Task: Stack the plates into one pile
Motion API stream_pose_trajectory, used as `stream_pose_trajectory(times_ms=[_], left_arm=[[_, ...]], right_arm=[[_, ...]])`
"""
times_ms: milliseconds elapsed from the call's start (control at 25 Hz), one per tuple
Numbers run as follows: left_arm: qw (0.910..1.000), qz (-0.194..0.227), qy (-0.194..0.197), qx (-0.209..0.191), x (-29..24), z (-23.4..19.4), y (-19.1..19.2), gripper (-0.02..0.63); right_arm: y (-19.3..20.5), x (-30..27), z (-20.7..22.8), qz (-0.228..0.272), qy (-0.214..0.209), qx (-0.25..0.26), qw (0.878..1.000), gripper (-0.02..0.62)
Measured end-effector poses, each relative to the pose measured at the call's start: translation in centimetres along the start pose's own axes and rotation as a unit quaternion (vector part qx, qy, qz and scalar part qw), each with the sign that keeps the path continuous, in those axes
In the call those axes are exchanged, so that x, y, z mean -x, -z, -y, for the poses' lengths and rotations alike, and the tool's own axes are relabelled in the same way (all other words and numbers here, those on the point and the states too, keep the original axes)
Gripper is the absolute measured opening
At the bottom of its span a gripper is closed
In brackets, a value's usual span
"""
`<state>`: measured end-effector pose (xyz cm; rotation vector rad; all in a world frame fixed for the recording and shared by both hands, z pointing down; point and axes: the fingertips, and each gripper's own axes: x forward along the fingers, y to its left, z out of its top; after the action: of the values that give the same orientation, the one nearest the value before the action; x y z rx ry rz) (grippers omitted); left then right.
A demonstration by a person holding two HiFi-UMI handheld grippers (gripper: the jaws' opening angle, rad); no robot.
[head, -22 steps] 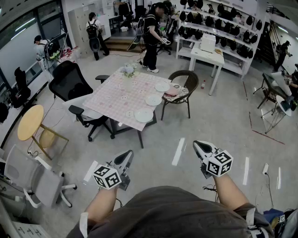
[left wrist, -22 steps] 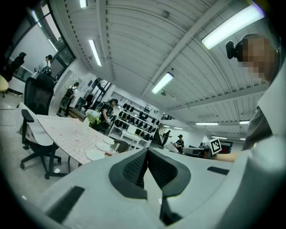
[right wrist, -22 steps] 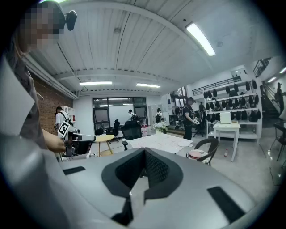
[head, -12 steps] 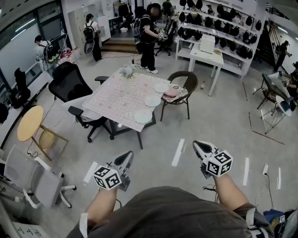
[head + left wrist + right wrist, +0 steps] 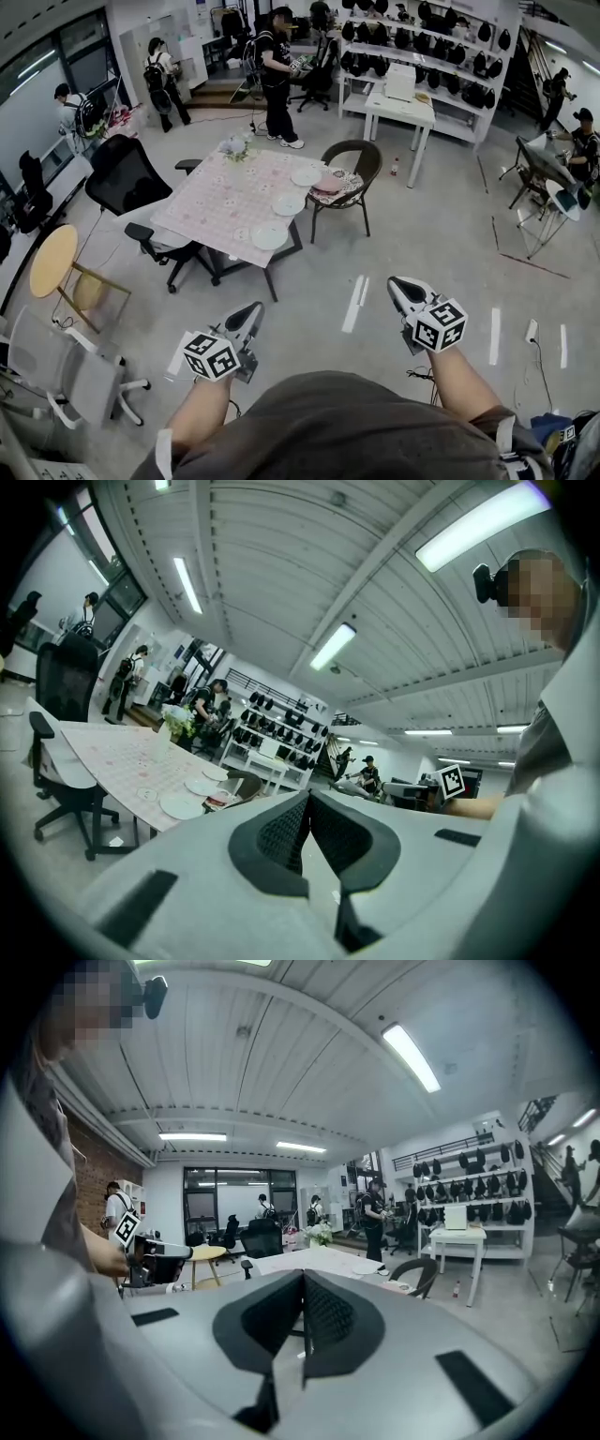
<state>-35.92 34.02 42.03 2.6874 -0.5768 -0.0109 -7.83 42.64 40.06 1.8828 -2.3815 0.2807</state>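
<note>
Three white plates lie apart along the right edge of a pink-patterned table (image 5: pixel 220 202): a near plate (image 5: pixel 270 236), a middle plate (image 5: pixel 288 204) and a far plate (image 5: pixel 306 176). From the left gripper view the plates (image 5: pixel 182 805) show on the same table (image 5: pixel 117 759). My left gripper (image 5: pixel 251 314) and right gripper (image 5: pixel 399 289) are held low in front of me, well short of the table. Both are shut with nothing between the jaws. In their own views the left gripper (image 5: pixel 307 799) and right gripper (image 5: pixel 303 1277) have pads pressed together.
A wicker chair (image 5: pixel 347 178) holding something pink stands at the table's right side. Black office chairs (image 5: pixel 127 178) stand to its left, a round wooden table (image 5: pixel 52 261) and grey chair (image 5: pixel 66 366) further left. People stand beyond the table; white shelving (image 5: pixel 412 56) is at the back.
The whole scene has slid down and left in the head view as the view shifted. The person in black behind the table has stepped left. Both grippers keep their place, still shut.
</note>
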Motion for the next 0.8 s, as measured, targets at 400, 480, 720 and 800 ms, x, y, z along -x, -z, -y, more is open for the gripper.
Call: stream_pose_trajectory(times_ms=[400, 480, 720, 800], left_arm=[[0.9998, 0.011, -0.003, -0.015, -7.5, 5.0, 0.1, 0.005], [0.9998, 0.010, 0.000, -0.016, -9.1, 6.0, 0.3, 0.005], [0.9996, -0.011, 0.010, -0.022, -12.9, 6.7, 0.5, 0.005], [0.9997, -0.011, 0.013, -0.018, -14.1, 5.7, 0.3, 0.005]], right_arm=[[0.0, 4.8, 7.8, 0.005, 0.007, 0.012, 1.000, -0.008], [-0.1, 5.7, 9.5, 0.007, 0.009, 0.013, 1.000, -0.008], [-0.1, 5.3, 13.2, 0.006, 0.016, 0.003, 1.000, -0.008], [0.0, 4.2, 13.9, 0.002, 0.016, 0.001, 1.000, -0.008]])
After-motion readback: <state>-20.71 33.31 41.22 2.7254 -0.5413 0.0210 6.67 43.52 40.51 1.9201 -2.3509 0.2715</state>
